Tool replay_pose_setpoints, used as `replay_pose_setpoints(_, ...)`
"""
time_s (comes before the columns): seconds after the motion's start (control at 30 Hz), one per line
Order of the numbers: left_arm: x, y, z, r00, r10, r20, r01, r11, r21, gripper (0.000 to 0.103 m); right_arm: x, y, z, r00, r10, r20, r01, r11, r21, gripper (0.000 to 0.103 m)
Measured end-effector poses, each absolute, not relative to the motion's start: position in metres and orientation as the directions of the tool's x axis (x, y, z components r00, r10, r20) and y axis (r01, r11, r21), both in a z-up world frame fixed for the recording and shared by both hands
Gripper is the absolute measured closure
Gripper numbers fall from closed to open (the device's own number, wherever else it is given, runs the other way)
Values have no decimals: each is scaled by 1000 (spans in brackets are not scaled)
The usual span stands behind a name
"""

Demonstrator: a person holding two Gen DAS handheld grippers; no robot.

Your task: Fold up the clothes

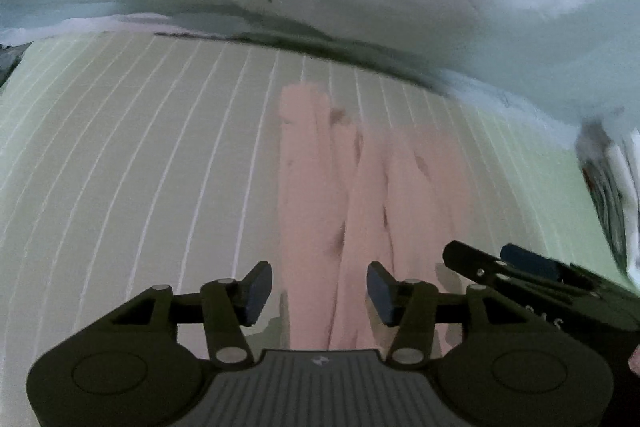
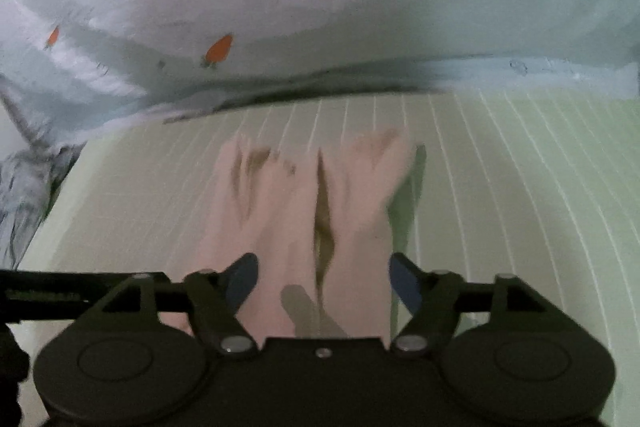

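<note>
between the spread fingers of the left gripper (image 1: 319,290), a pink garment (image 1: 352,195) lies bunched in long folds on the green striped sheet (image 1: 140,155), and the right gripper (image 1: 516,269) shows just to its right. ahead of the right gripper (image 2: 323,283), also wide open and pinching nothing, the blurred pink garment (image 2: 288,195) reaches toward the pale carrot-print blanket (image 2: 280,7).

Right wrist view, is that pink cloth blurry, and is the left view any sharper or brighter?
Right wrist view: the pink cloth is smeared by motion blur, its far edge streaked; the open right gripper stays sharp. Left wrist view: the cloth is soft too, though its folds read better; the left gripper is crisp. Both views are dim, with fisheye bending the striped sheet.
</note>
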State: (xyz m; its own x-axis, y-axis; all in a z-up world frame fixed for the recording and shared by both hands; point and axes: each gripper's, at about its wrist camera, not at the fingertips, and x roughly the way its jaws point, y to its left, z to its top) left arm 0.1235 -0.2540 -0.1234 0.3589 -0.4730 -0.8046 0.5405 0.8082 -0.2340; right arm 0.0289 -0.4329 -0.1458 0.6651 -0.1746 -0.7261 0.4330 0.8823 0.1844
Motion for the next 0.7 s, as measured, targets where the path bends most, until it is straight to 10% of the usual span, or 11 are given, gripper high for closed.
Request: replay_pose_setpoints(0.7, -23, -168, -165, 232, -415, -879, 596, 776, -209, 45, -121, -338, -162, 575, -175, -799, 471, 869, 149, 18)
